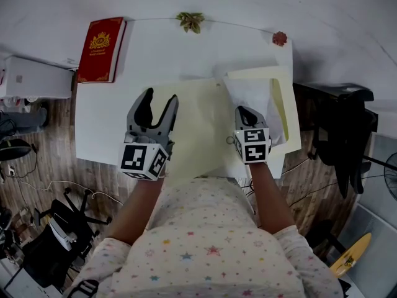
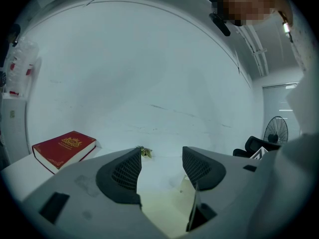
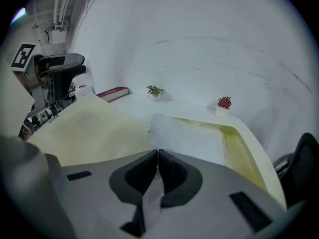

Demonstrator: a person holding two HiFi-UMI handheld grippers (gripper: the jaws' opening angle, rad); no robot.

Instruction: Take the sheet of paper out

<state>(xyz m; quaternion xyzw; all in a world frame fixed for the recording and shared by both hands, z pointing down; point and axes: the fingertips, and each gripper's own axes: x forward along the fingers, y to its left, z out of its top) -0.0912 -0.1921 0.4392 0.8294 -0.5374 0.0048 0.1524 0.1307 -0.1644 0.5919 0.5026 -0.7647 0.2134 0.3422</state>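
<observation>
1. On the white table (image 1: pixel 155 48), toward its right side, a thin white sheet of paper (image 1: pixel 251 95) lies partly out of a pale yellow paper envelope (image 1: pixel 282 104). The sheet's far part sits in the envelope's open mouth, and its near edge reaches my right gripper (image 1: pixel 247 112).
2. Sheet: plain, with no print that I can make out, slightly bowed and brighter than the envelope around it.
3. The envelope's large pale yellow flap (image 1: pixel 192 126) is spread out to the left of the sheet. The right gripper view shows the flap humped up rather than flat.
4. Right gripper: jaws pressed together with the sheet's near edge pinched between the pads. A strip of white runs down between them in the right gripper view.
5. Left gripper (image 1: pixel 159 101): jaws wide apart, with nothing between the pads. It sits over the left part of the flap; I cannot tell whether it touches.
6. Along the table's far edge, well apart from both grippers:
   - red hardcover book with a gold crest (image 1: pixel 101 48)
   - small green potted plant (image 1: pixel 190 21)
   - small red potted plant (image 1: pixel 280 38)
</observation>
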